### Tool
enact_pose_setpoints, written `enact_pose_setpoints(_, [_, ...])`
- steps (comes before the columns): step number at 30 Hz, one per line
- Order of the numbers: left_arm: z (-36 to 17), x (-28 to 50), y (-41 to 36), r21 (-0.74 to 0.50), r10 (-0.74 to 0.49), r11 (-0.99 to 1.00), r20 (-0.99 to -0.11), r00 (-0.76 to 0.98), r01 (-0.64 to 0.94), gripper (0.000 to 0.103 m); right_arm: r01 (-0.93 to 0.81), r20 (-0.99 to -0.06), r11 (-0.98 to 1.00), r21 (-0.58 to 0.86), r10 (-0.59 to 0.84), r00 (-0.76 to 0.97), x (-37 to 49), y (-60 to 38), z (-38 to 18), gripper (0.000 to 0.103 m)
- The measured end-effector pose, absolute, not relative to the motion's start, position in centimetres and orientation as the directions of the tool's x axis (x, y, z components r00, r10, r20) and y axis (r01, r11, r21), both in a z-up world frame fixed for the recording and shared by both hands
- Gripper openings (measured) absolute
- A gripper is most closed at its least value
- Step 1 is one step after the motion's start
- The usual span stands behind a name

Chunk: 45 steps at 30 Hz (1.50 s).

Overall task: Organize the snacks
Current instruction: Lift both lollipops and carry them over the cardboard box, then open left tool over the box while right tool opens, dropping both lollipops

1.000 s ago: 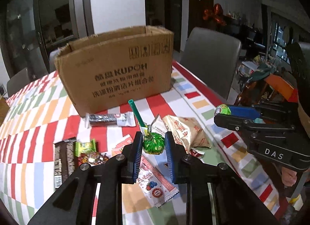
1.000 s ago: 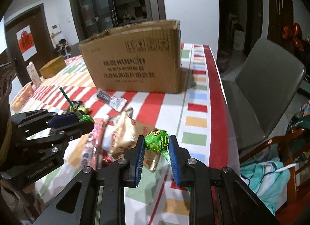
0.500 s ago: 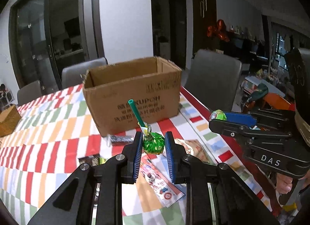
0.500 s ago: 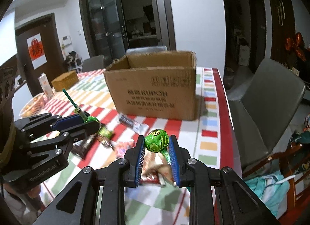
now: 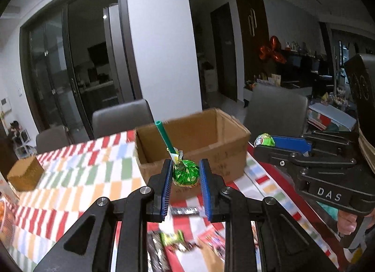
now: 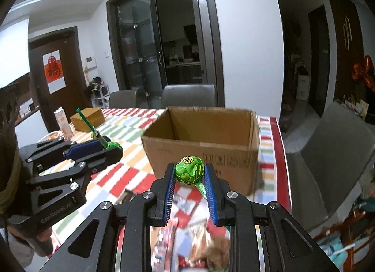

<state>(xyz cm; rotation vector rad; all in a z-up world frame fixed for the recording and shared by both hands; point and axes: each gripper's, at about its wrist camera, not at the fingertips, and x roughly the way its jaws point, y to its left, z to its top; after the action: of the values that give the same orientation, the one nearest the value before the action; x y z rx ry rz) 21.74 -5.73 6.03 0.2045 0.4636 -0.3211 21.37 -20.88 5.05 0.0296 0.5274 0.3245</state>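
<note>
My left gripper [image 5: 185, 175] is shut on a green-wrapped lollipop [image 5: 186, 174] whose green stick [image 5: 165, 138] points up and back. My right gripper [image 6: 189, 174] is shut on a second green lollipop [image 6: 189, 173], its stick hidden below. Both are held in the air in front of an open, empty-looking cardboard box [image 5: 196, 145], also in the right wrist view [image 6: 204, 145]. Each gripper shows in the other's view: the right one at the right [image 5: 264, 141], the left one at the left [image 6: 112, 146]. Loose snack packets [image 5: 173, 241] lie blurred on the striped tablecloth below.
A small brown box [image 5: 24, 175] stands at the table's far left, also seen beside a white carton [image 6: 64, 125]. Grey chairs [image 5: 121, 117] stand behind and right of the table [image 6: 339, 154]. The table's red-edged right side [image 6: 280, 159] is near the cardboard box.
Both grippers have risen with their lollipops and now look over the box rim into its inside. The table and snacks have dropped lower in view.
</note>
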Motion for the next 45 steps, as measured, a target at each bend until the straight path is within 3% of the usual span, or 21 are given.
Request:
enact_pose_setpoints(13, [8.5,28.7,-4.9,0.12,-0.251,0.929,-0.491,0.834,0.351,0.024,-0.301,-0.508,0.946,0.118,0.318,0.8,28.7,-19.6,7.8,0.026])
enact_pose_setpoints(31, [6.0,38.0,-5.5,0.079,-0.248,0.925,-0.612,0.751,0.371,0.024,-0.291,-0.595,0.948,0.132,0.31,0.742,37.5,-19.5,5.4,0.026])
enact_pose_setpoints(33, [5.8,38.8,-5.7,0.075,-0.246,0.926,-0.622,0.744,0.369,0.027,-0.288,-0.601,0.948,0.134,0.309,0.737,38.1,-19.5,5.2,0.026])
enact_pose_setpoints(34, [5.6,38.9,-5.7,0.076,-0.242,0.928,-0.623,0.744,0.365,0.037,-0.286,-0.604,0.949,0.136,0.308,0.735,38.4,-19.5,5.2,0.026])
enact_pose_setpoints(36, [5.5,39.0,-5.6,0.072,-0.239,0.931,-0.621,0.746,0.359,0.047,-0.273,-0.603,0.953,0.134,0.297,0.741,38.8,-19.7,5.1,0.032])
enact_pose_setpoints(38, [5.5,38.8,-5.4,0.079,-0.23,0.933,-0.622,0.749,0.352,0.048,-0.262,-0.604,0.956,0.13,0.286,0.744,38.9,-19.8,5.2,0.044])
enact_pose_setpoints(45, [6.1,35.7,-3.8,0.085,-0.197,0.947,-0.612,0.766,0.311,0.054,-0.282,-0.573,0.956,0.08,0.276,0.772,36.6,-18.7,6.0,0.044])
